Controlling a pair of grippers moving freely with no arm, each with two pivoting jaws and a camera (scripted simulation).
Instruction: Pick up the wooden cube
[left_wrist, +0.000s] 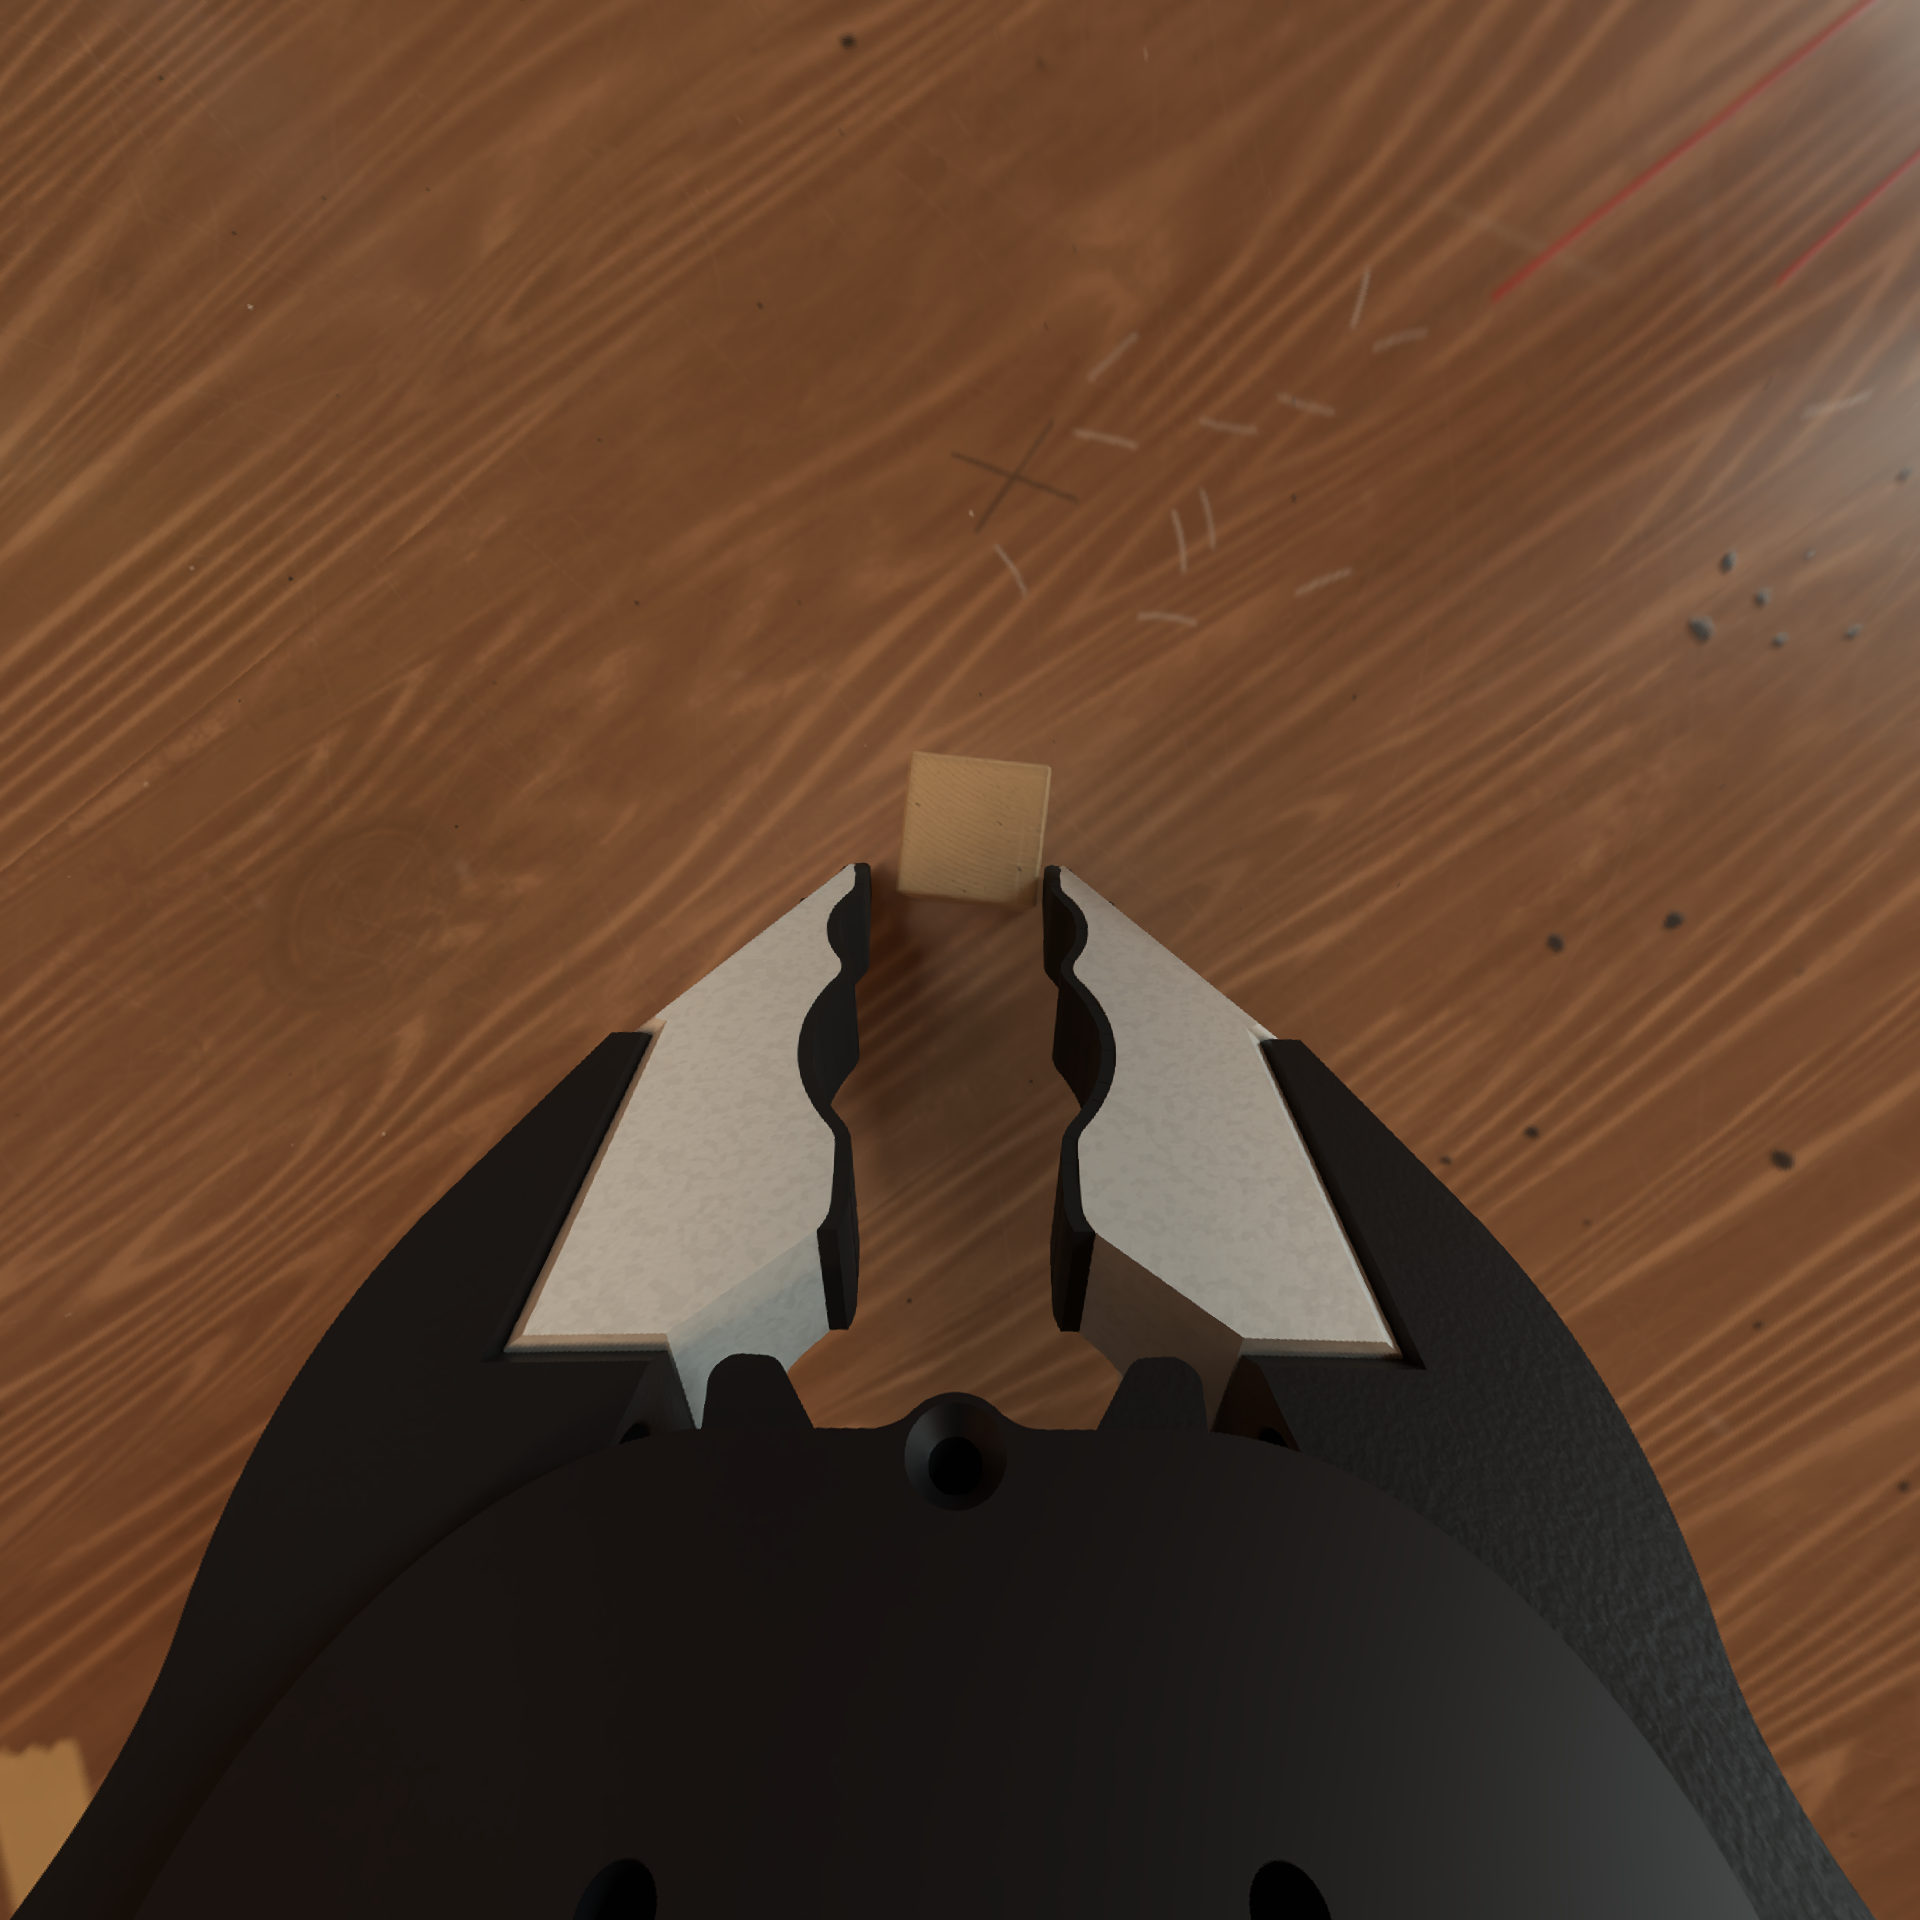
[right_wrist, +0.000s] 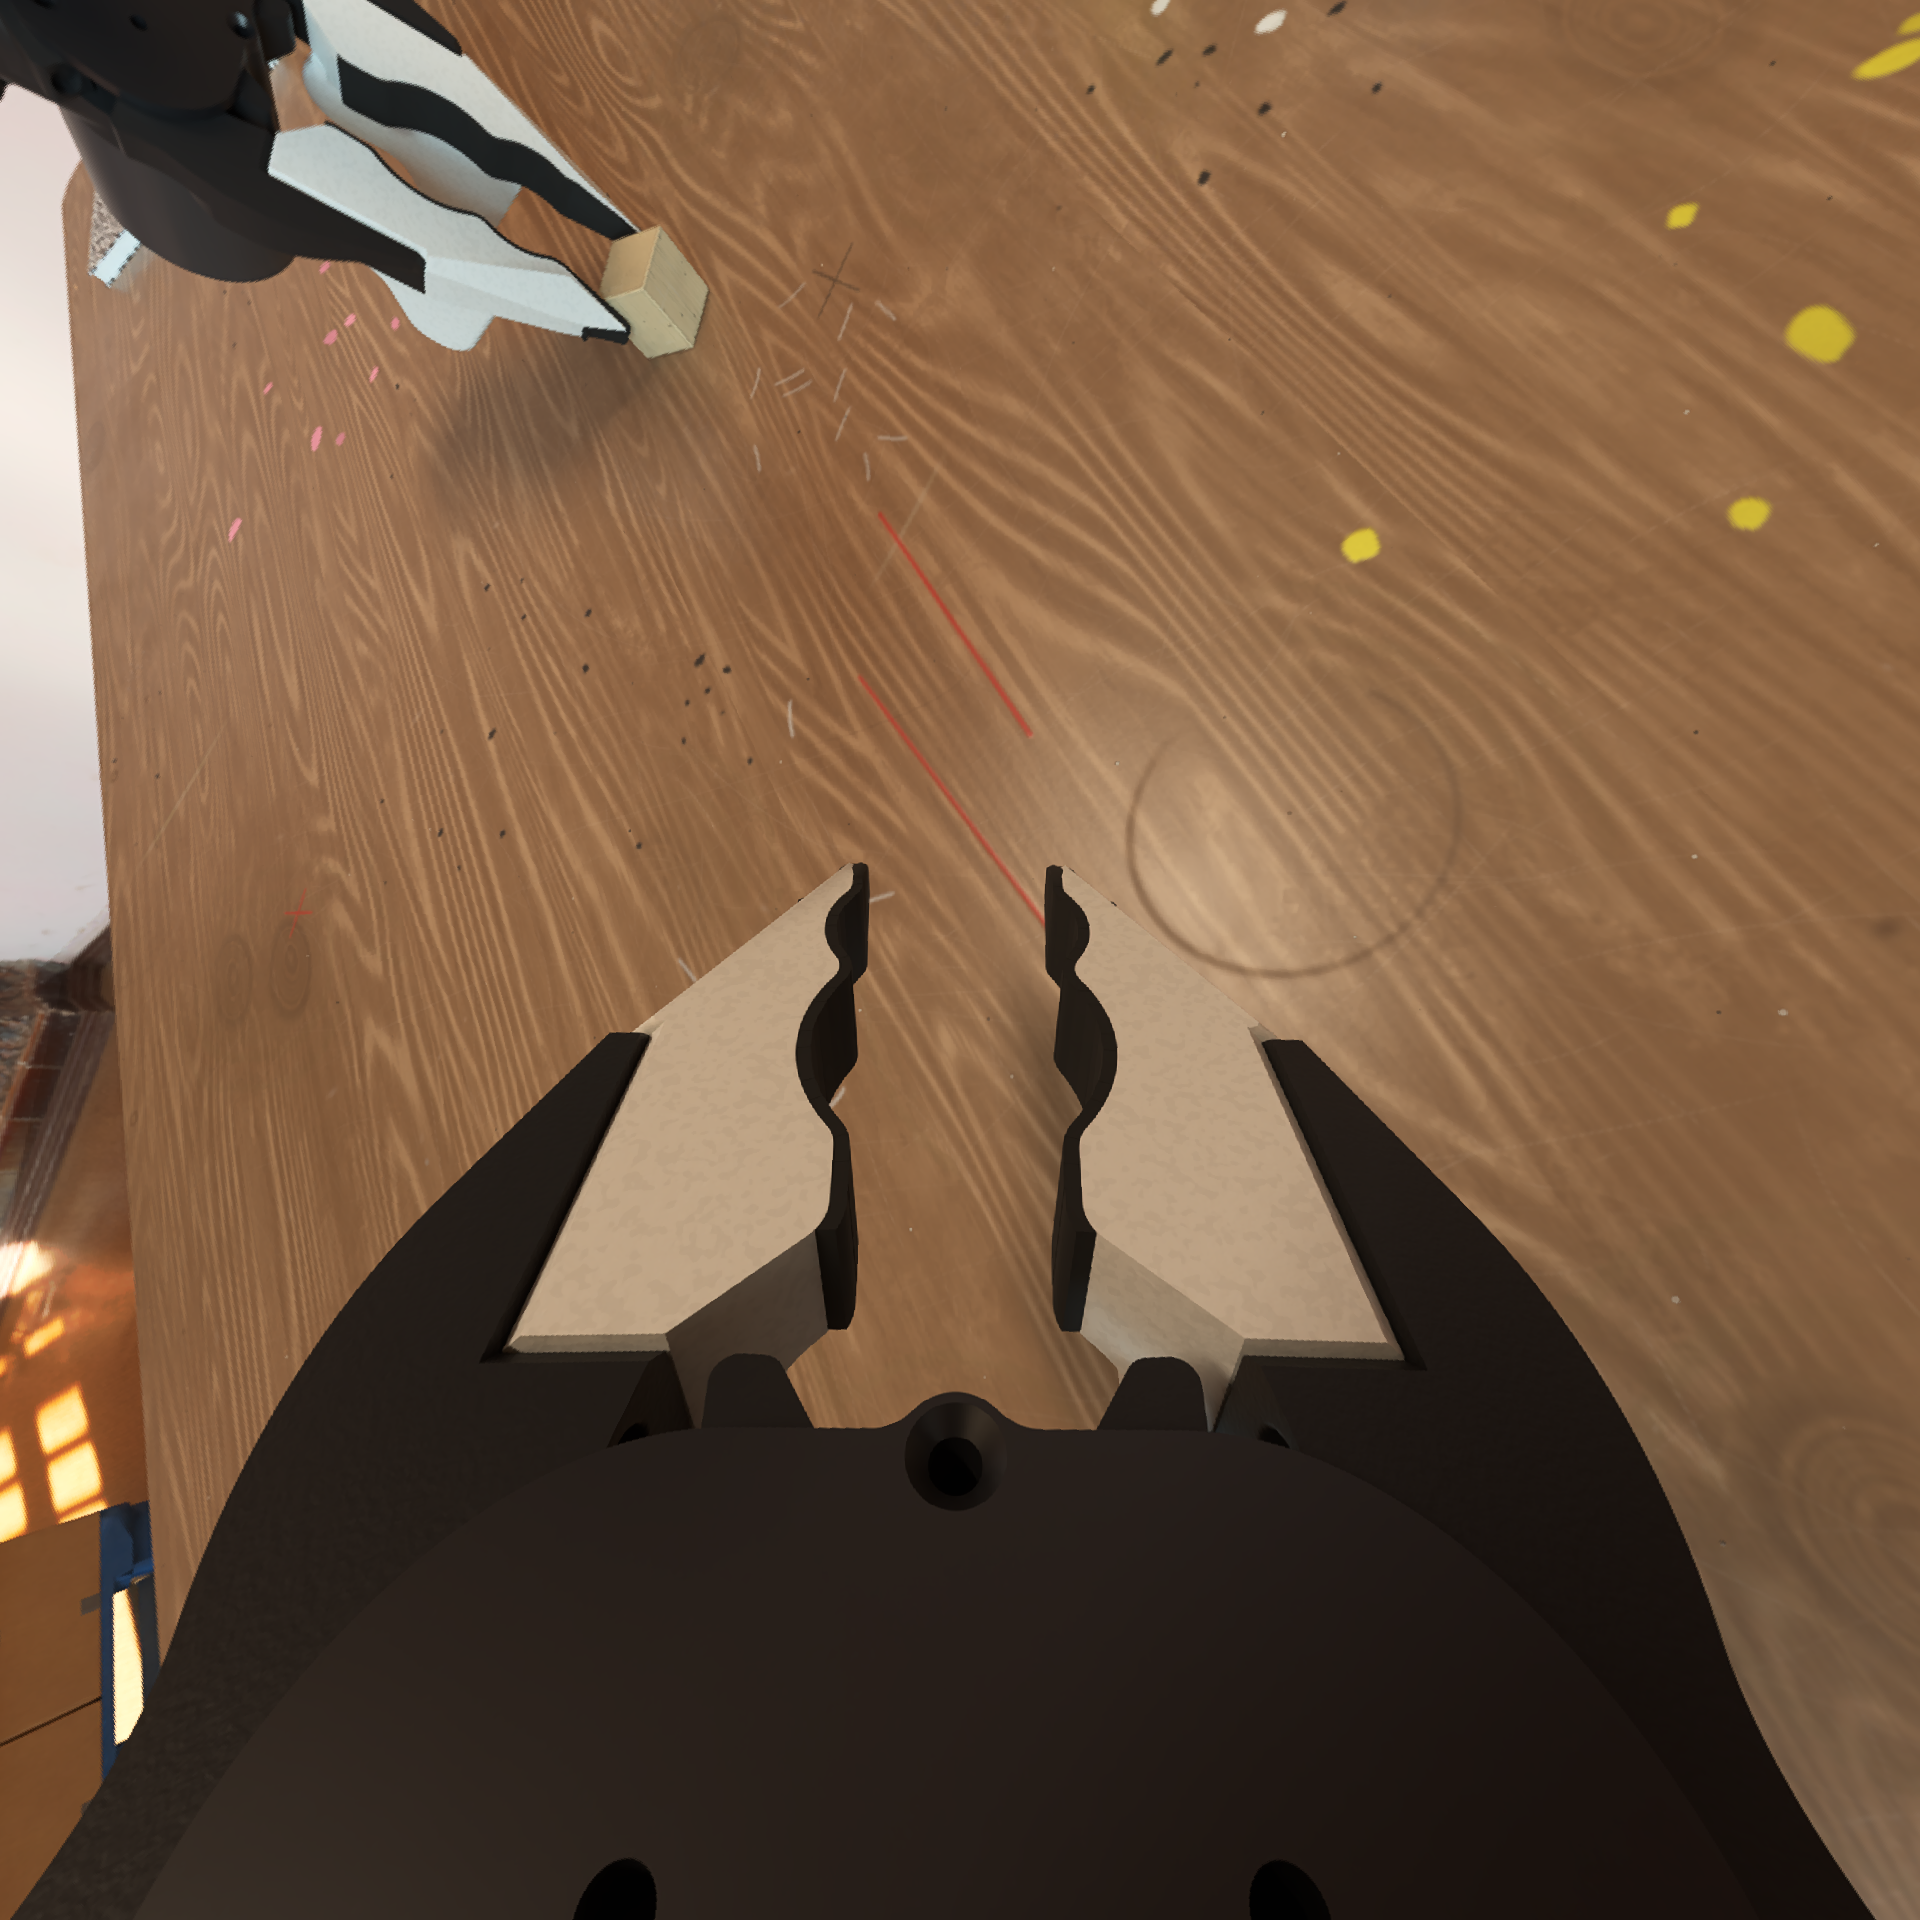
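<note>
The wooden cube (left_wrist: 975, 829) is small and pale and rests on the brown wooden table (left_wrist: 416, 520). My left gripper (left_wrist: 956, 883) is open, low over the table, with the cube just beyond its fingertips and lined up with the gap between them. No finger presses on the cube. The right wrist view shows the same from afar: the cube (right_wrist: 657, 291) sits at the tips of the left gripper (right_wrist: 618, 278) at the top left. My right gripper (right_wrist: 956, 883) is open and empty above the table, well away from the cube.
The table's left edge (right_wrist: 94, 727) runs down the right wrist view, with a room beyond it. Flat marks lie on the top: red lines (right_wrist: 956, 623), yellow spots (right_wrist: 1818, 332), a ring stain (right_wrist: 1288, 831) and white scratches (left_wrist: 1184, 540).
</note>
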